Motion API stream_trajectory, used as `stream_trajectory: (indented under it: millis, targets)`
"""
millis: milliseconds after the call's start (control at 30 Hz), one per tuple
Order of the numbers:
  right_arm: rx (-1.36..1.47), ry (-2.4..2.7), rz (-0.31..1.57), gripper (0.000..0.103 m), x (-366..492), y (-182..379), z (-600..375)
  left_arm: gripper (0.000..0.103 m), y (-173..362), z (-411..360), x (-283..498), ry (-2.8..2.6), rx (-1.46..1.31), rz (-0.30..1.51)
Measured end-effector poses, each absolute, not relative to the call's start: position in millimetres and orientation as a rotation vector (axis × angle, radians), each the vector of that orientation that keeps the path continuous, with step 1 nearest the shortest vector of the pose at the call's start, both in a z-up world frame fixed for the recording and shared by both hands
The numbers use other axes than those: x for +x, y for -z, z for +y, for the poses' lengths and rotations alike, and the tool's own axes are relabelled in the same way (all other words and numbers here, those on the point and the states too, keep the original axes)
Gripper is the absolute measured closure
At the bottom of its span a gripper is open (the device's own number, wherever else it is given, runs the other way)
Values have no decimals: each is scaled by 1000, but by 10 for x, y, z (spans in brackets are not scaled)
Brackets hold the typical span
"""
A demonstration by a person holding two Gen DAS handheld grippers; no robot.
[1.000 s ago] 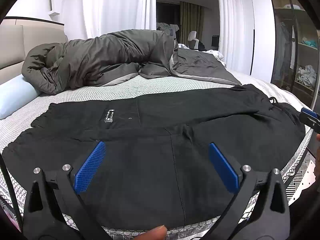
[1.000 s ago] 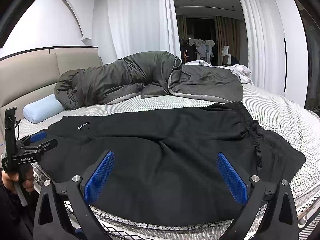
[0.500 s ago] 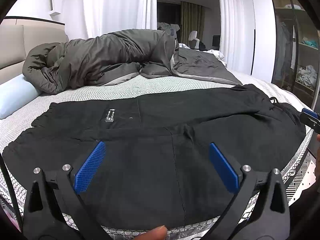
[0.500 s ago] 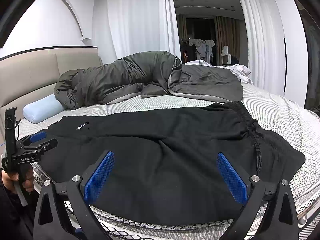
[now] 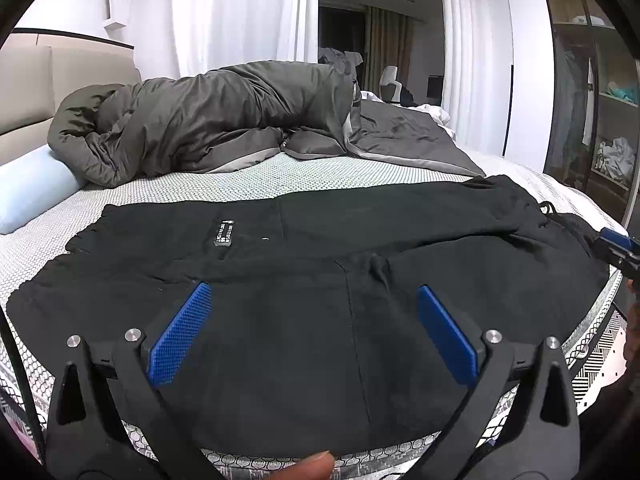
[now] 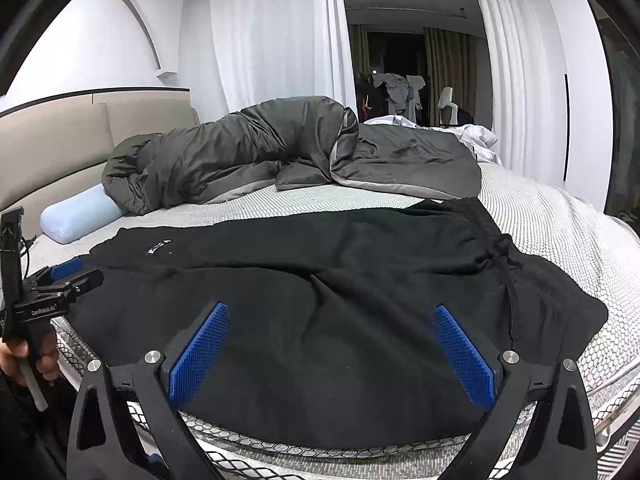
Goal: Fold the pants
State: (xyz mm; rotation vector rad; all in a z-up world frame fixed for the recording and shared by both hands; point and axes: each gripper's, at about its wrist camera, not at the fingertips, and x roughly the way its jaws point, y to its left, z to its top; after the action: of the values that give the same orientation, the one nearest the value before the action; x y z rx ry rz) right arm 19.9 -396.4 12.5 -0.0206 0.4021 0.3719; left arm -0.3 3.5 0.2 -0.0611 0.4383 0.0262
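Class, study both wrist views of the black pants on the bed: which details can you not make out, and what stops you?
- Label on the pants: left wrist view, print too small to read.
- Near hem: both views, hidden behind the open left hand-held gripper and right hand-held gripper.
- Pillow: left wrist view, cut off by the edge, partly under the quilt.

mattress (image 5: 240,176): white, dotted cover | duvet (image 5: 208,128): dark grey, bunched along the far side | bolster pillow (image 6: 76,216): pale blue, touching the duvet's end by the headboard (image 6: 52,148) | curtains (image 6: 272,36): white, drawn | chair (image 6: 446,106): seen beyond, clothes heaped near it
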Motion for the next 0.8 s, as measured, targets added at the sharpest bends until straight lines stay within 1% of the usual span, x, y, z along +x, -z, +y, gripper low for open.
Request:
stream_trajectory:
  millis: [167,300,400,500,567,700,800]
  targets:
    - [-43,-349,408,0,242,-133,-3951,1,-40,117,-22,-35,-86,435]
    - [-37,-339,463,0,314,-242,-3983,1,-68,240,-39,-43,-132,434]
    - [-88,-335,489,0,375,-471,-3997,1,-94,350,-81,-49,-173,425]
    - [-145,-317,443,0,366,-707,-4033,1,-126,447,-110,-63,-211,421]
    - [-135,-309,415,0,362,-788,-4103,1,-121,493,-131,-73,-246,425]
    - [-92,-292,417,0,389,-754,-4285,1,-112,637,-177,-120,-271,438]
    - [-60,-264,432,0,414,-644,-4437,1,-133,886,-243,-183,-338,462]
